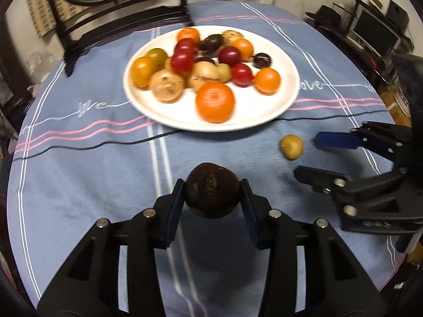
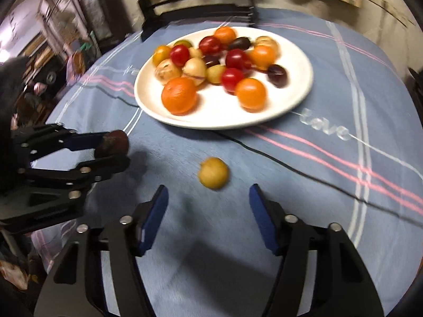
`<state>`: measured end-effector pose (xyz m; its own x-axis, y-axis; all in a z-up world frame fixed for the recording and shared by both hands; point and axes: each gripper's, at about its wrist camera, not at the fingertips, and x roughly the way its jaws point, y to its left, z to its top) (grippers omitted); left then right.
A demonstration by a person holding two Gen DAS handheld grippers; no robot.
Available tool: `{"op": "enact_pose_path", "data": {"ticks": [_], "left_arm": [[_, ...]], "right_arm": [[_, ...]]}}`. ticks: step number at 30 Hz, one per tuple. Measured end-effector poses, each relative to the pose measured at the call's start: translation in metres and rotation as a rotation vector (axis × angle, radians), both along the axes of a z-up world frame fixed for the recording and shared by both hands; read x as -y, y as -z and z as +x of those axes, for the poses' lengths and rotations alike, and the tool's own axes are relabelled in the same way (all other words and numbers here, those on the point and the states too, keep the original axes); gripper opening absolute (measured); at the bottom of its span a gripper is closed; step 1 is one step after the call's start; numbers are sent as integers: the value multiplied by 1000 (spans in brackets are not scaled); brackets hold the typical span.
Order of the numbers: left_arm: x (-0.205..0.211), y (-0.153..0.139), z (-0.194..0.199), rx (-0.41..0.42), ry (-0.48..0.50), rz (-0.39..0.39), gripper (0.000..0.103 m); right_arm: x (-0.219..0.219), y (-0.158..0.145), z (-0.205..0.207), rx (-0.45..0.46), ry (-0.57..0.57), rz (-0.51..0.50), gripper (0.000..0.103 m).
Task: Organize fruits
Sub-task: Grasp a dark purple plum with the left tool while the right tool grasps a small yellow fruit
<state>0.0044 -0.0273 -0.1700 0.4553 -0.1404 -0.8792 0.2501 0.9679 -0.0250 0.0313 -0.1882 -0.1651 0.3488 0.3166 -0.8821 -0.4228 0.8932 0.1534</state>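
A dark brown round fruit (image 1: 211, 190) sits clamped between the blue pads of my left gripper (image 1: 212, 192), lifted a little above the blue tablecloth; the right wrist view shows the same fruit (image 2: 113, 142) in the left gripper (image 2: 116, 148) at the left. A small yellow fruit (image 2: 213, 172) lies loose on the cloth just beyond my right gripper (image 2: 208, 198), whose jaws stand apart with nothing between them. From the left wrist view the yellow fruit (image 1: 291, 146) lies near the right gripper (image 1: 308, 157). A white plate (image 1: 264, 116) behind holds several orange, red, yellow and dark fruits.
A thin black cable (image 1: 92, 146) runs across the cloth in front of the plate. A dark wooden chair (image 1: 87, 34) stands at the table's far edge. Shelves with clutter (image 1: 370, 34) fill the right side beyond the table.
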Motion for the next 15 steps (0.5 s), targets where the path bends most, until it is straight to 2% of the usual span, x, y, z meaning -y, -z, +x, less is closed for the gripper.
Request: {"op": "enact_pose_path", "data": {"ticks": [1, 3, 5, 7, 15], "left_arm": [[-4, 0, -1, -1, -9, -5, 43], [-9, -1, -2, 1, -25, -3, 43], [-11, 0, -1, -3, -33, -7, 43], [-13, 1, -1, -4, -42, -11, 43], [-5, 2, 1, -6, -32, -9, 43]], "right_arm": [[-3, 3, 3, -3, -4, -11, 59], [-7, 9, 10, -15, -14, -24, 50], [-12, 17, 15, -27, -25, -67, 36], [-14, 17, 15, -15, -43, -91, 29], [0, 1, -6, -9, -30, -16, 27]]}}
